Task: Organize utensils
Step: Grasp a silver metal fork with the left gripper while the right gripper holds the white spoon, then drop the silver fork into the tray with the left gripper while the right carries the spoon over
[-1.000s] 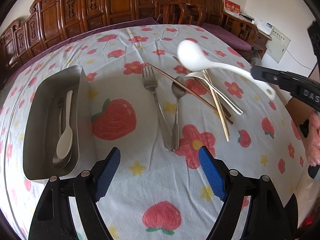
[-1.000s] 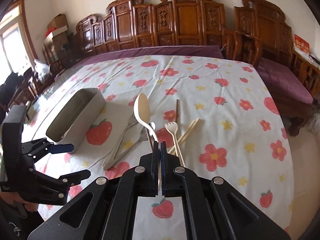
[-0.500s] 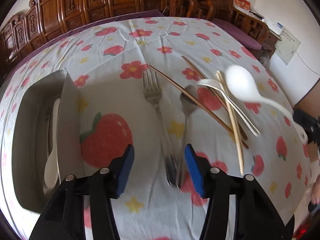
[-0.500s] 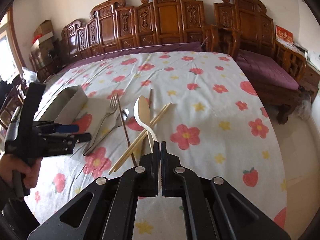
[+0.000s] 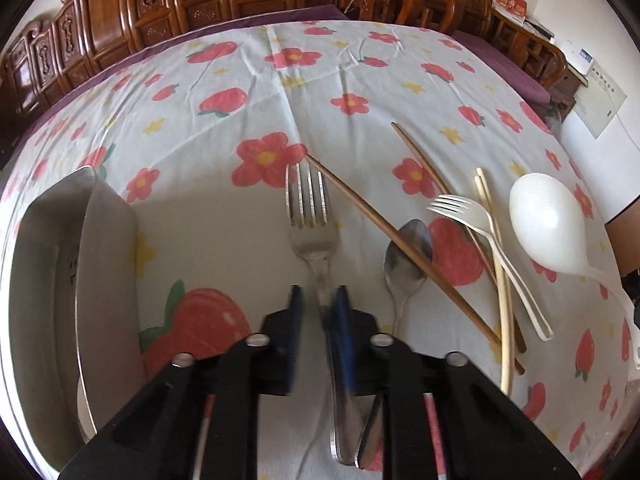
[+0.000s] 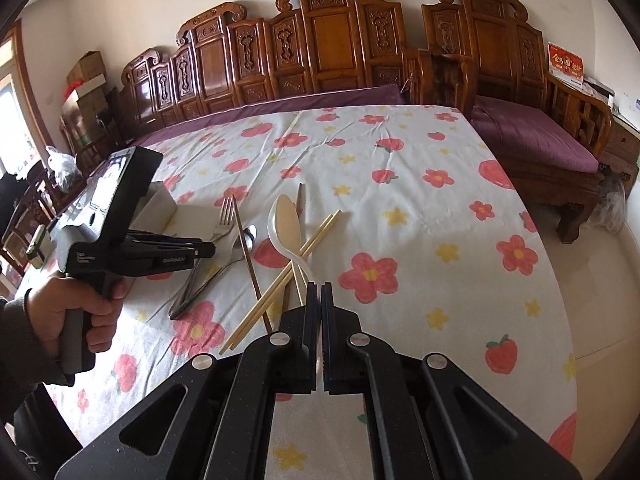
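Note:
My left gripper (image 5: 318,300) is low over the floral tablecloth, its blue pads closed to a narrow gap around the handle of the metal fork (image 5: 310,216). A metal spoon (image 5: 406,256) lies just right of it, crossed by a brown chopstick (image 5: 376,228). My right gripper (image 6: 320,294) is shut on the handle of a white plastic spoon (image 6: 285,226) and holds it above the table; the spoon also shows in the left wrist view (image 5: 548,228). The metal tray (image 5: 52,280) stands to the left.
A white plastic fork (image 5: 480,236) and pale wooden chopsticks (image 5: 500,280) lie right of the metal spoon. Carved wooden benches (image 6: 320,52) line the far side. The table's right edge drops to the floor (image 6: 592,280).
My left gripper moved down and forward onto the metal fork and its jaws closed in from wide open. My right gripper carried the white spoon rightward, away from the tray.

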